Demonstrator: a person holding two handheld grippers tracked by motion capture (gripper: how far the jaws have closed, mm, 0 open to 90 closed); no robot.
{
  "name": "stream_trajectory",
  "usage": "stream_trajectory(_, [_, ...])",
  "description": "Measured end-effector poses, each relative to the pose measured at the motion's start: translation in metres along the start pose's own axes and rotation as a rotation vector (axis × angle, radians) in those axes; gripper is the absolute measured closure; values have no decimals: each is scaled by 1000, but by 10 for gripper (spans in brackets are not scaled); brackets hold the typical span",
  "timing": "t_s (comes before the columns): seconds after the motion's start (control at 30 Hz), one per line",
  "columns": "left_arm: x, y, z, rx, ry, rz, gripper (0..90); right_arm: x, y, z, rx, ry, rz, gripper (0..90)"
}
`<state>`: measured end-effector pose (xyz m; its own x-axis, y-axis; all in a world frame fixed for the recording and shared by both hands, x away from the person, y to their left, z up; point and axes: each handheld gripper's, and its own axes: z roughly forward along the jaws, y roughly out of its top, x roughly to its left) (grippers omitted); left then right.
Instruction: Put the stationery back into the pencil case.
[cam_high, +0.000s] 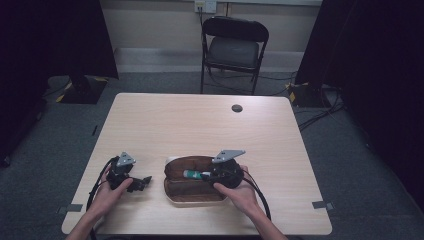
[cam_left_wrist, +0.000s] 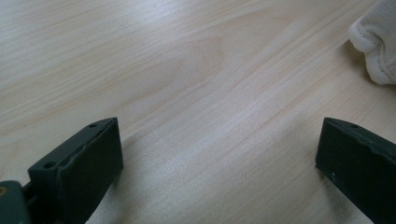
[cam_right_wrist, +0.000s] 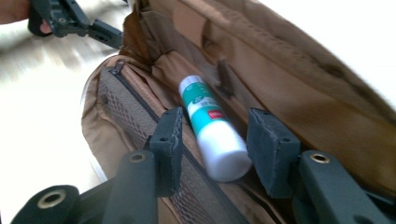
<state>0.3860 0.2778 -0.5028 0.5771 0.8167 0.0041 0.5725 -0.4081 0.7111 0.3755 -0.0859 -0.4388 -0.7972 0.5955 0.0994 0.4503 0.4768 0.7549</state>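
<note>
A brown pencil pouch (cam_high: 192, 192) with a white outside lies open near the table's front edge. Inside it lies a white and green tube (cam_high: 192, 174), seen close up in the right gripper view (cam_right_wrist: 210, 126) on the brown lining (cam_right_wrist: 299, 88). My right gripper (cam_right_wrist: 215, 140) reaches into the pouch with one jaw on each side of the tube's white end, and a gap shows beside the left pad. My left gripper (cam_high: 144, 181) rests low on the table left of the pouch, its jaws (cam_left_wrist: 219, 154) wide apart with bare wood between them. The pouch's white corner (cam_left_wrist: 376, 42) shows at the upper right of the left gripper view.
The wooden table (cam_high: 200, 125) has a round cable hole (cam_high: 237, 108) near its far edge. A black folding chair (cam_high: 234, 47) stands behind the table. Cables trail from both grippers over the front edge. Dark curtains hang at both sides.
</note>
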Motion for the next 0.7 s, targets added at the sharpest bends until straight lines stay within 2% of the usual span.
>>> stream_trajectory(0.07, [0,0,0,-1,-1,0,2,-1,0,-2,-9,-8,4,586])
stream_trajectory(0.37, [0,0,0,0,0,0,2,-5,-2,-8,-27,14,9,627])
stream_trajectory(0.67, [0,0,0,-1,-2,0,2,-8,-6,-23,-70,8,25,606])
stream_trajectory(0.7, [0,0,0,-2,-2,0,2,-8,-7,-24,-72,19,33,605])
